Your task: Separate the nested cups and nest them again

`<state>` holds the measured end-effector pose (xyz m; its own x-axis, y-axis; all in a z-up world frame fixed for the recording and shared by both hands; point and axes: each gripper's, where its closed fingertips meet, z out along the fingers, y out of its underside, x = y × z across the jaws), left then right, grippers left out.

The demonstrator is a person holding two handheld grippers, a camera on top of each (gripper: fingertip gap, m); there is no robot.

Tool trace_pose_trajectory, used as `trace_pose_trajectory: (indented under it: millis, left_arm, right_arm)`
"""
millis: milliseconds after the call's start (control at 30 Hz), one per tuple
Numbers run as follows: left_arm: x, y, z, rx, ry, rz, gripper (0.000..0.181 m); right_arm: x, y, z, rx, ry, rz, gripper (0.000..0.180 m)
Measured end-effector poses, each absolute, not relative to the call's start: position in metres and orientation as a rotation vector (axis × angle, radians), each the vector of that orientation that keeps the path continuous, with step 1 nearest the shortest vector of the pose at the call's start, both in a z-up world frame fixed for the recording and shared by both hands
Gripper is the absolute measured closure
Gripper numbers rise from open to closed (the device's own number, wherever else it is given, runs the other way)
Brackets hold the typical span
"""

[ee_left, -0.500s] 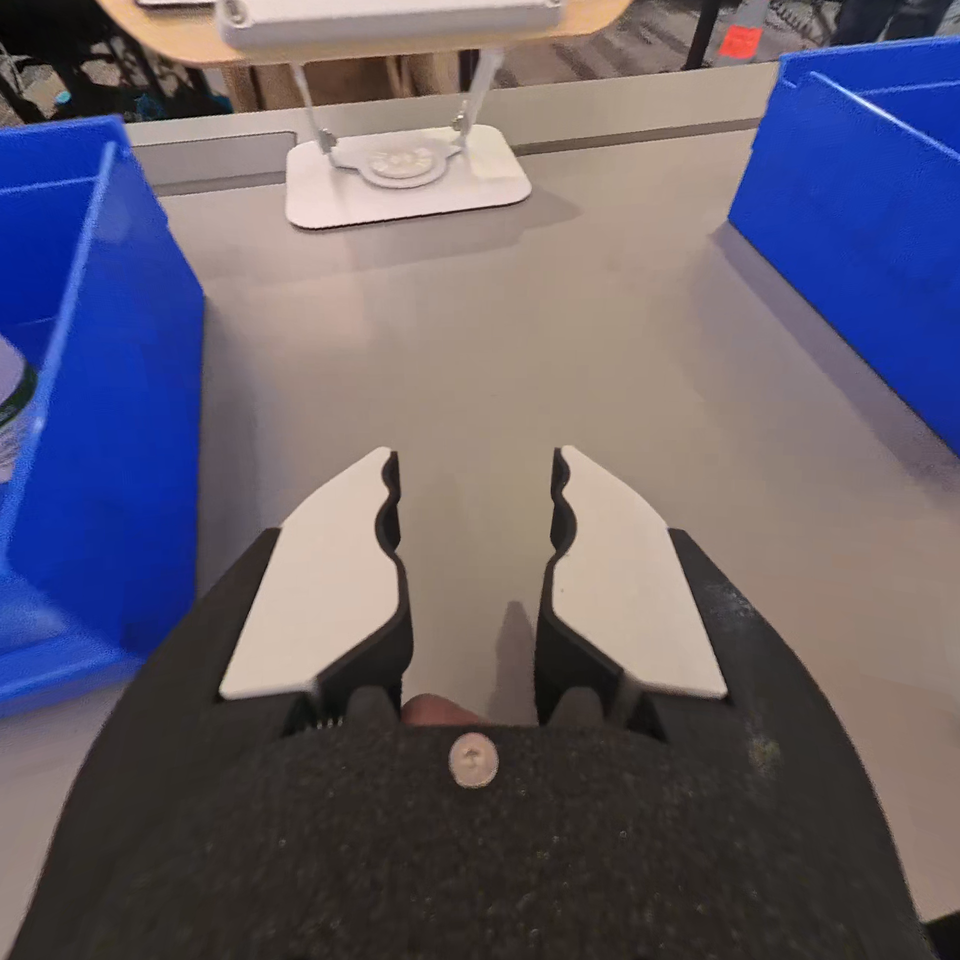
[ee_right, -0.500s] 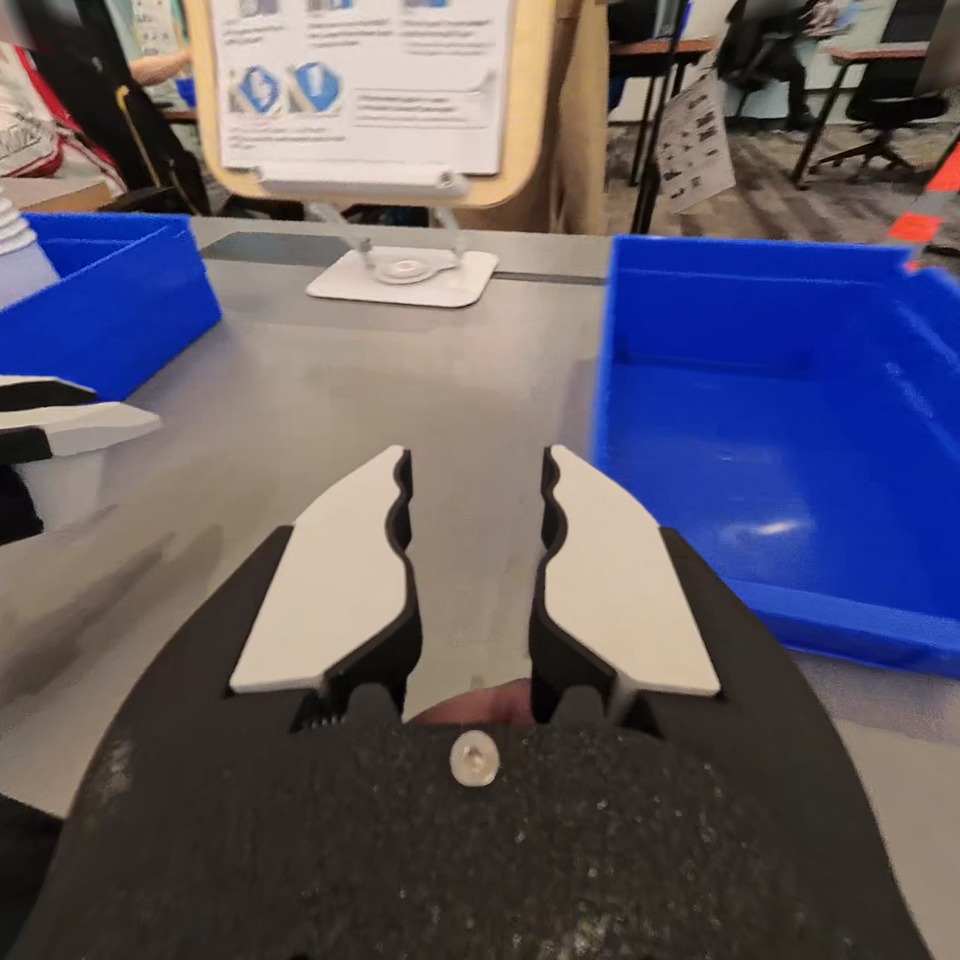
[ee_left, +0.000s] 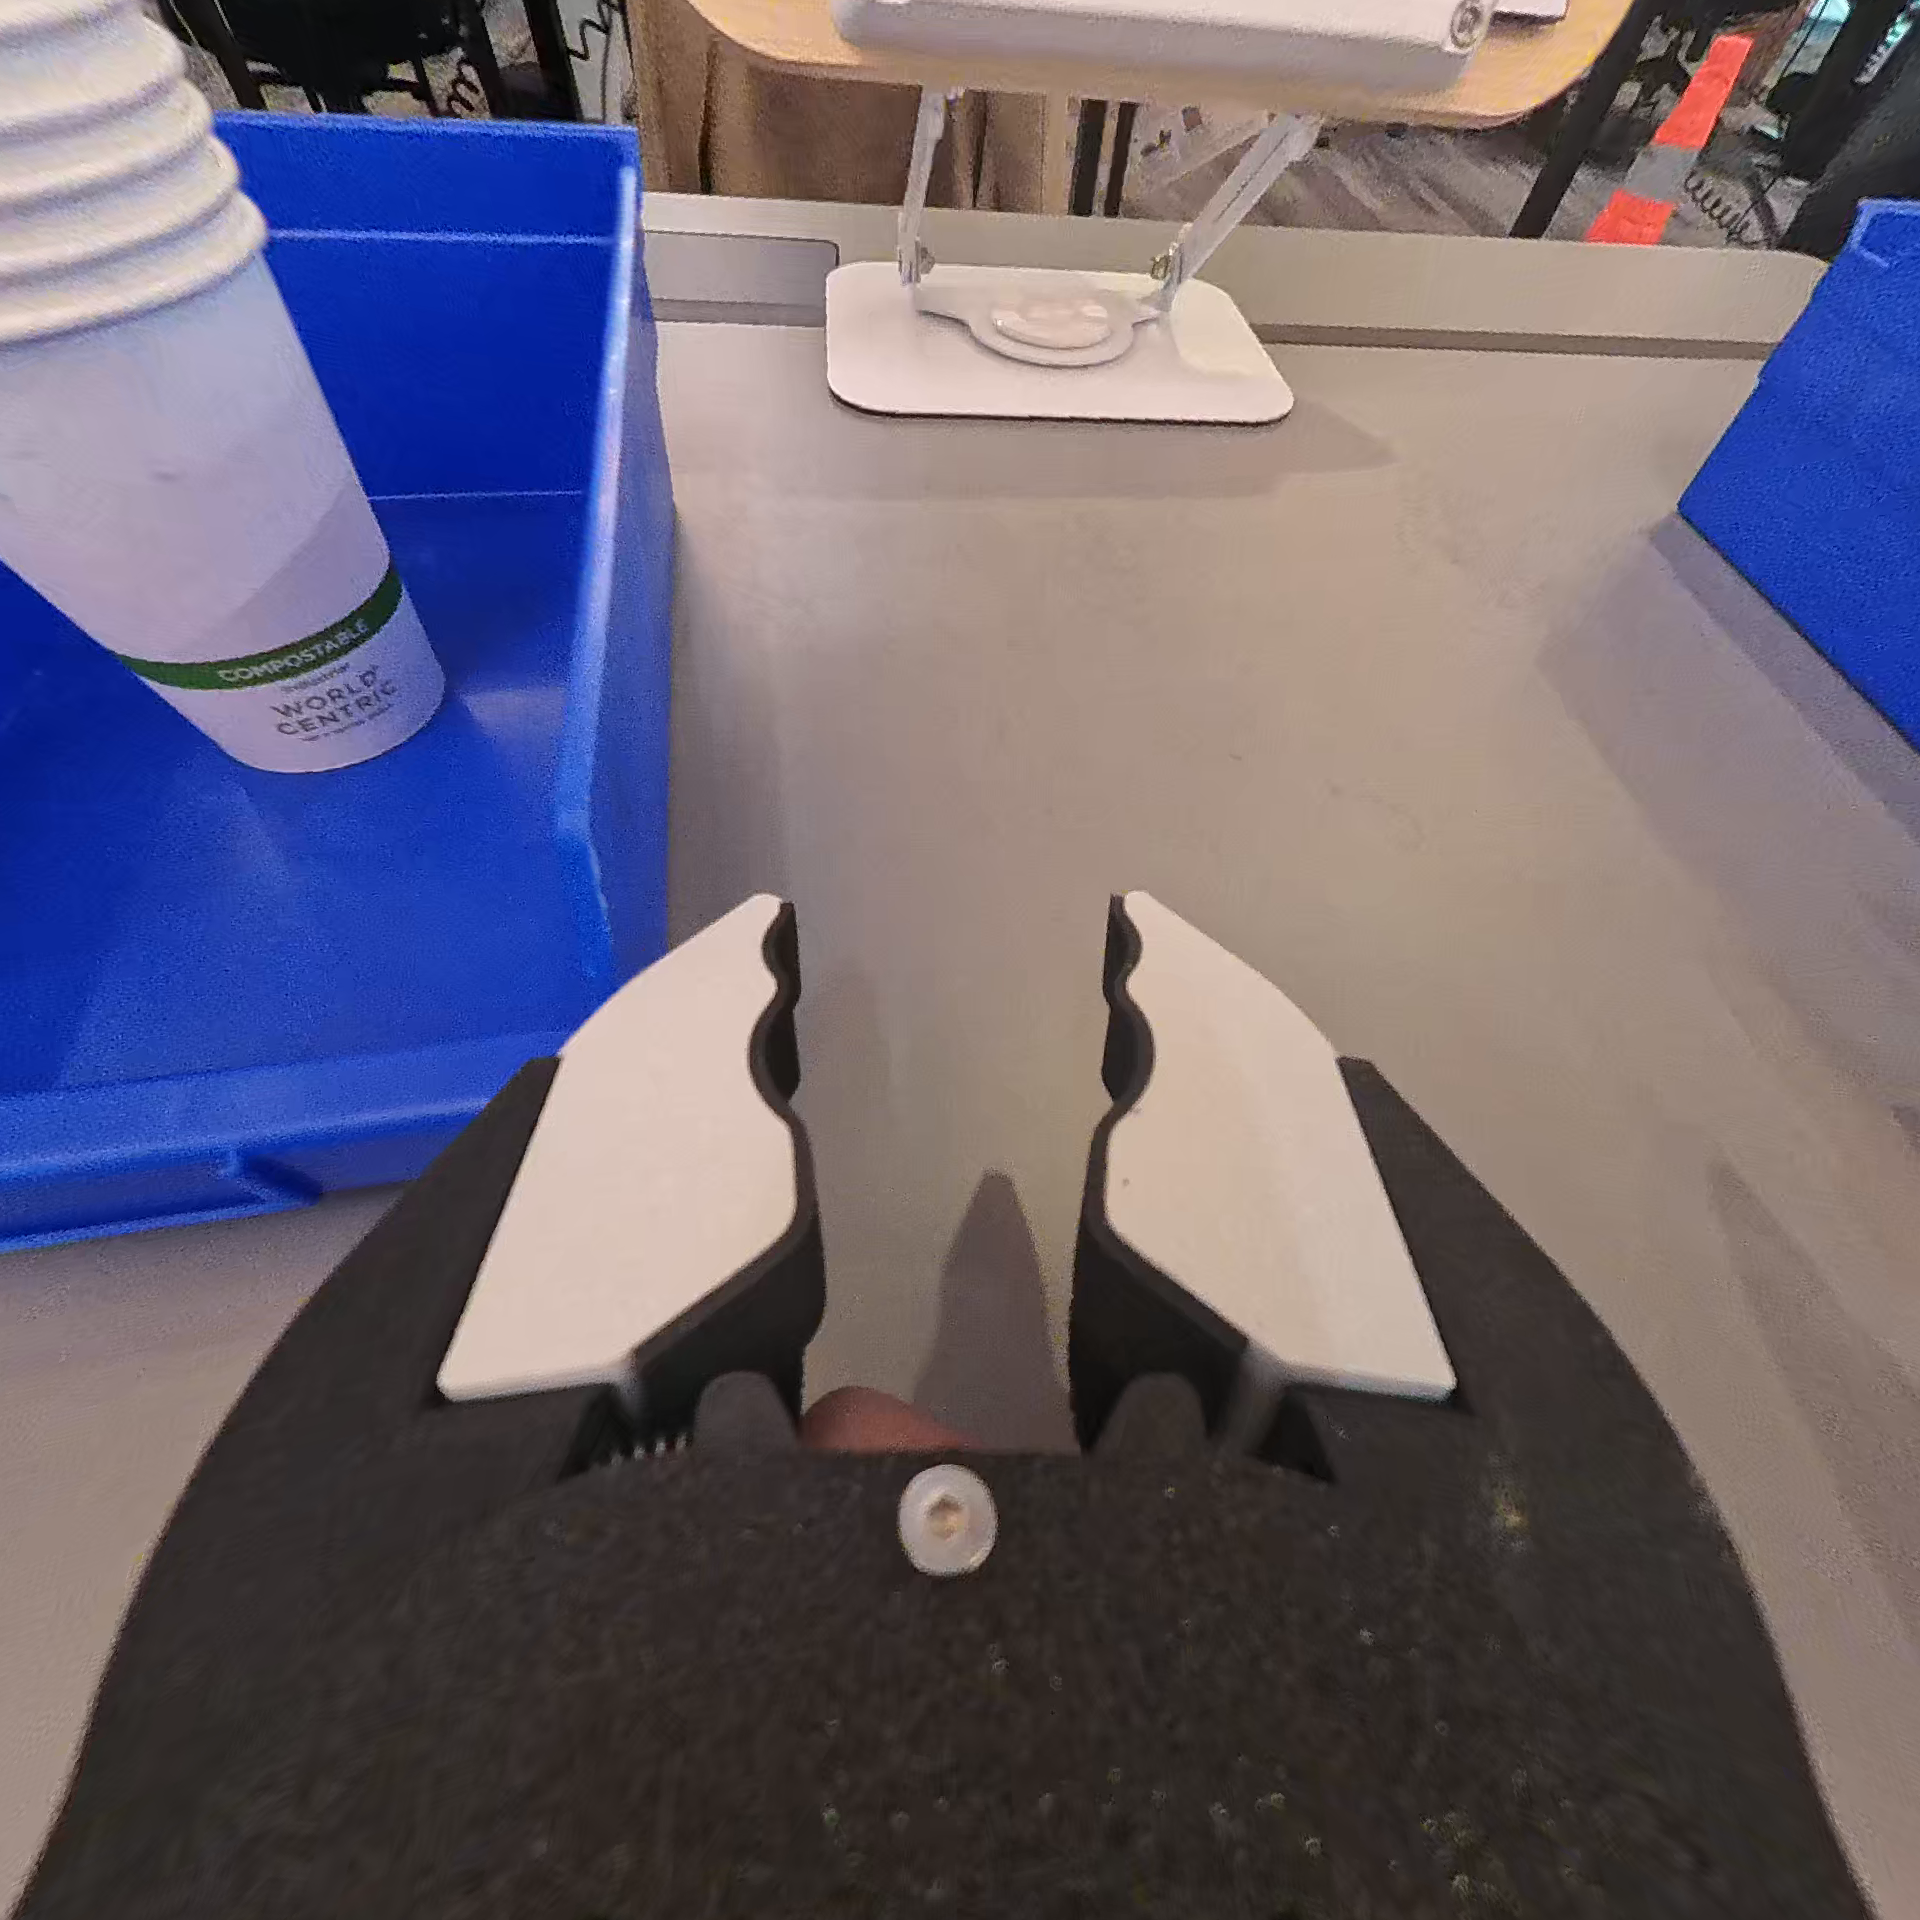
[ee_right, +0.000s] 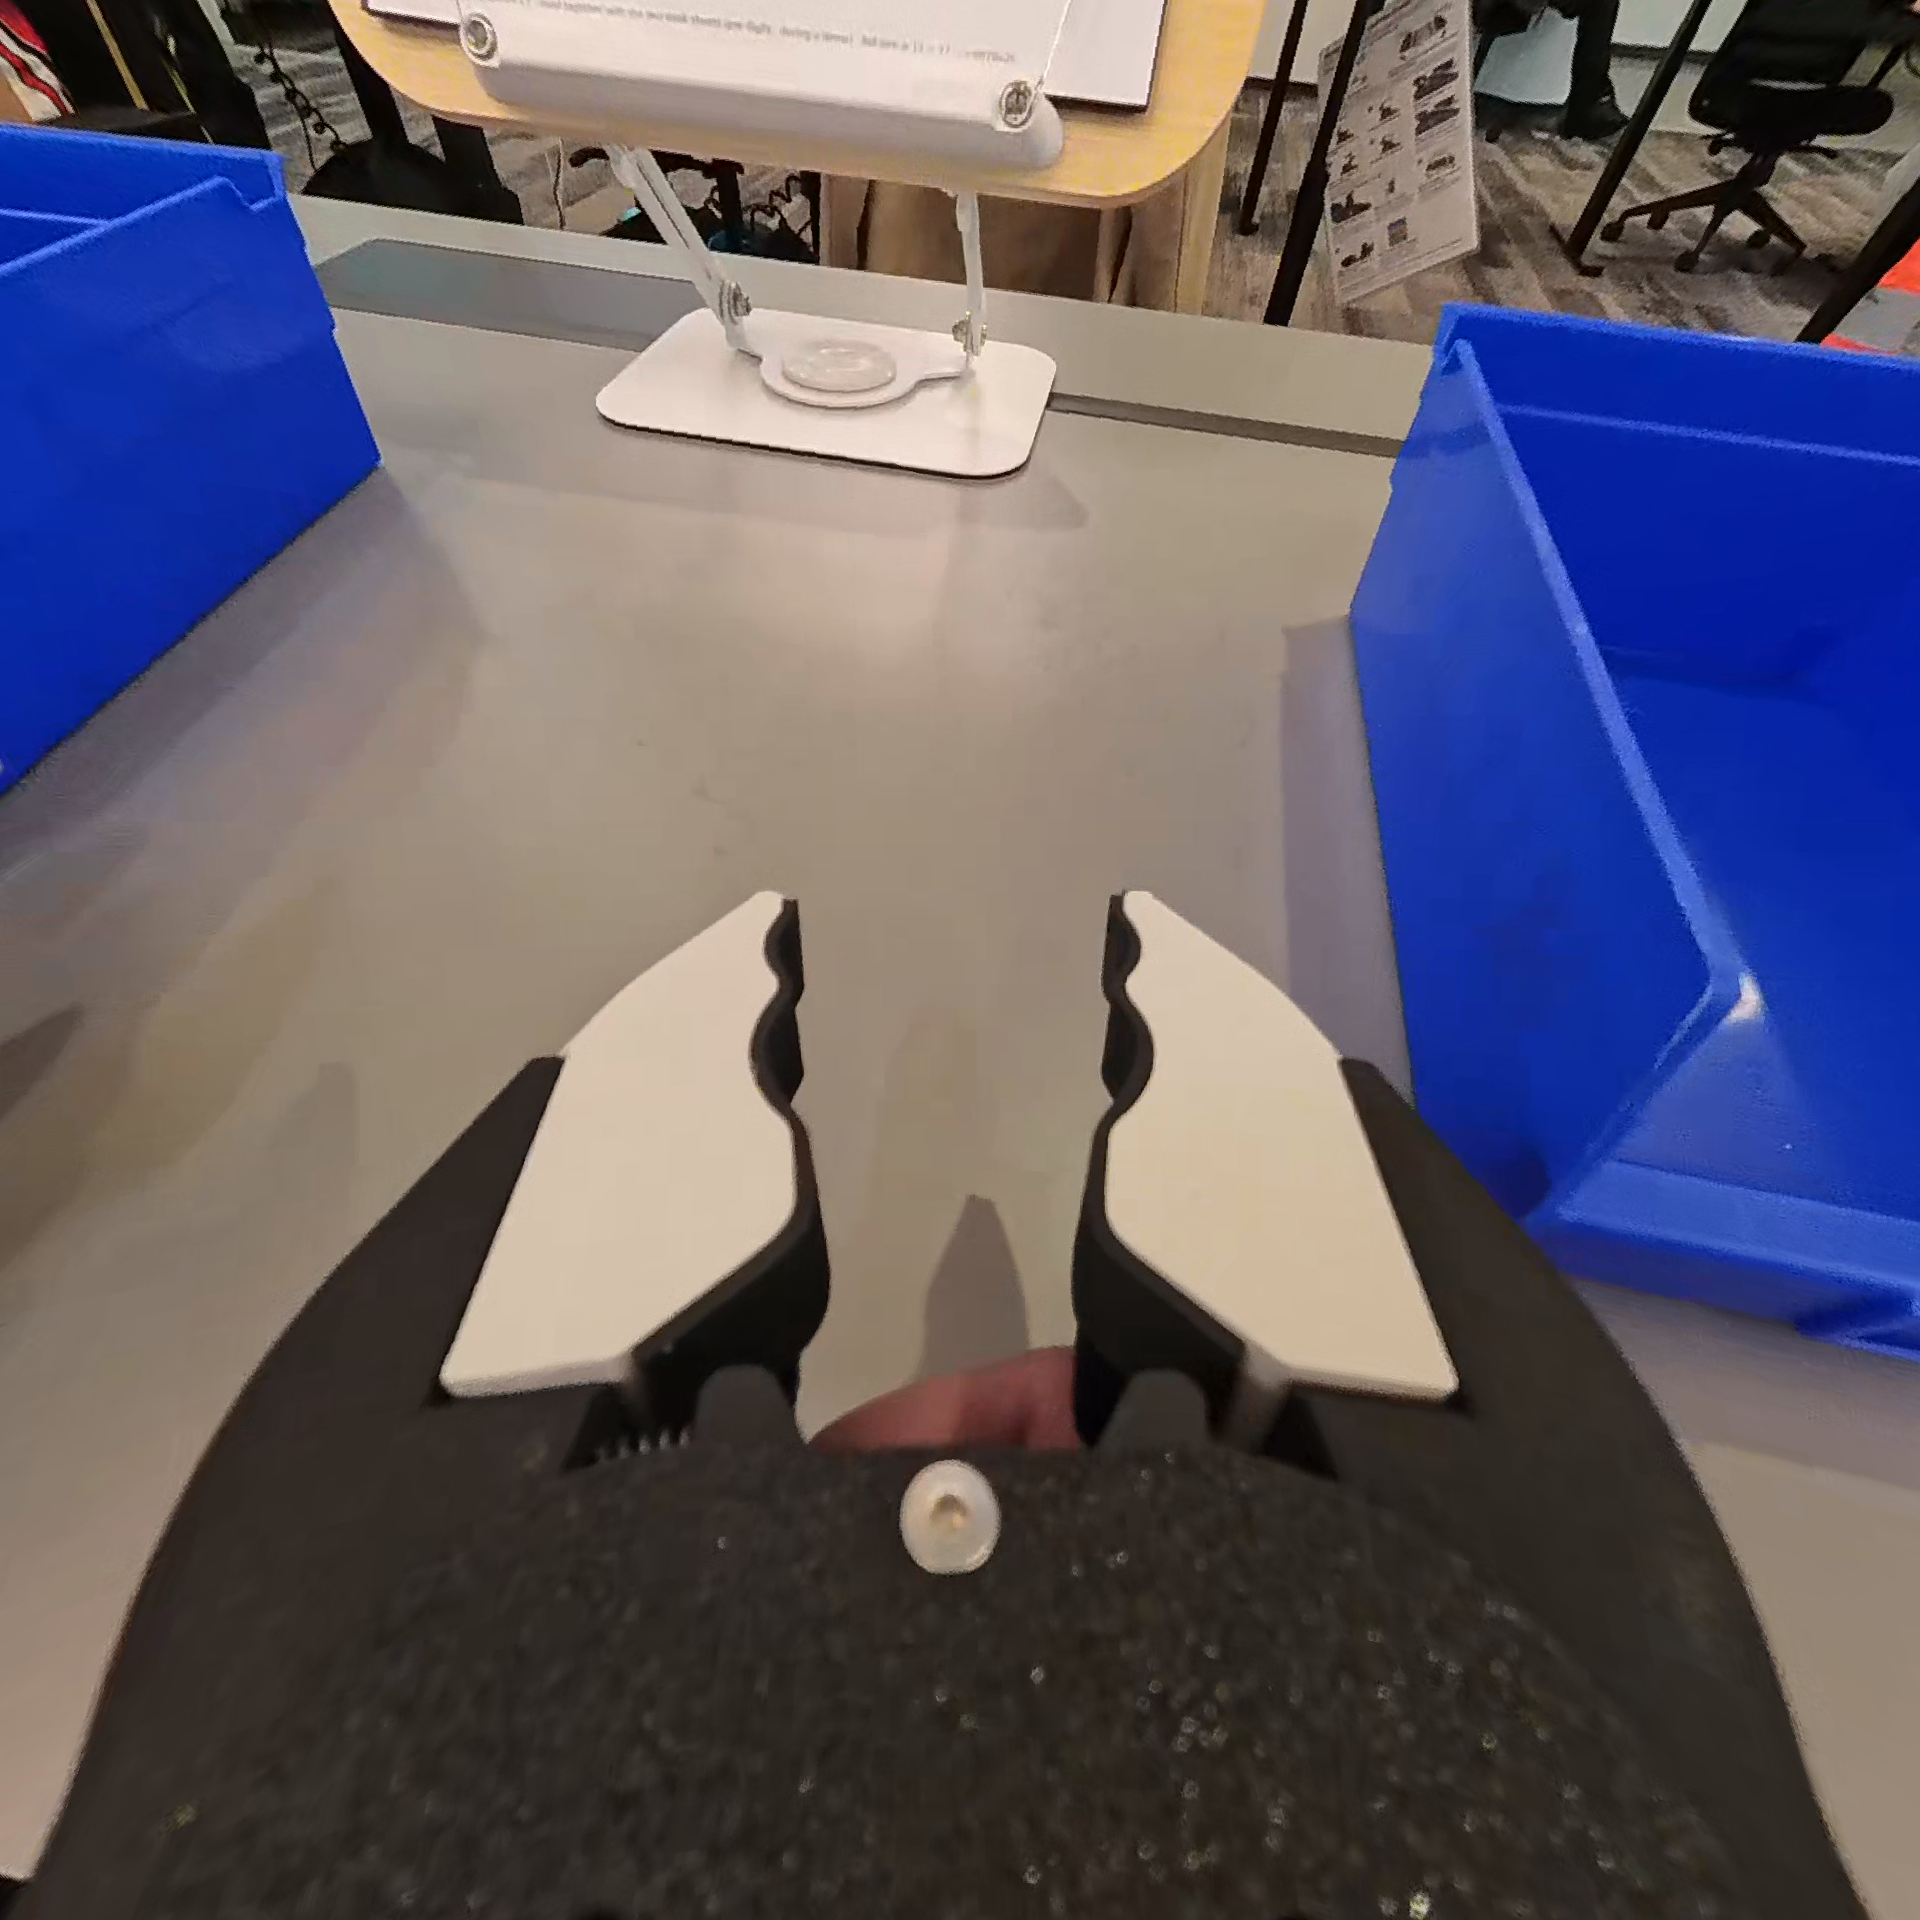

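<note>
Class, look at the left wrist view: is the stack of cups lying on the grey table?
No, the stack of cups stands inside the blue bin.

Counter (ee_left: 1195, 727): plain matte grey. 
Bins: left bin (ee_left: 312, 935) and right bin (ee_right: 1662, 831) both solid bright blue. 
Stack of cups (ee_left: 187, 468): white, green band near base, grey print under band. 
Left hand-held gripper (ee_left: 951, 935) and right hand-held gripper (ee_right: 951, 935): white finger faces, black inner pads, speckled black body. 
Stand base (ee_right: 831, 405): white; board (ee_right: 1143, 177) above it light wood edge.
</note>
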<state>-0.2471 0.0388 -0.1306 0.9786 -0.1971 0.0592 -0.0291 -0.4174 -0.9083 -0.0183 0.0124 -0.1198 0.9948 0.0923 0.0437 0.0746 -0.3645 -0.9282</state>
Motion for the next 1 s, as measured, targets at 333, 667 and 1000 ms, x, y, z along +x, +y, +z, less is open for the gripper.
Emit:
trace_pose_trajectory:
  millis: [333,667,1000]
  left_arm:
    - [-0.243,0.039,-0.131,-1.984,0.188,-0.189,0.124]
    - [-0.229,0.037,-0.138,-2.003,0.211,-0.286,0.122]
    - [-0.226,0.026,-0.123,-1.987,0.246,-0.352,0.122]
  right_arm:
    - [-0.017,0.007,-0.135,-1.964,-0.135,0.072,0.126]
    - [-0.007,0.009,-0.133,-1.959,-0.141,0.078,0.128]
    - [-0.007,0.007,-0.135,-1.966,-0.150,0.097,0.129]
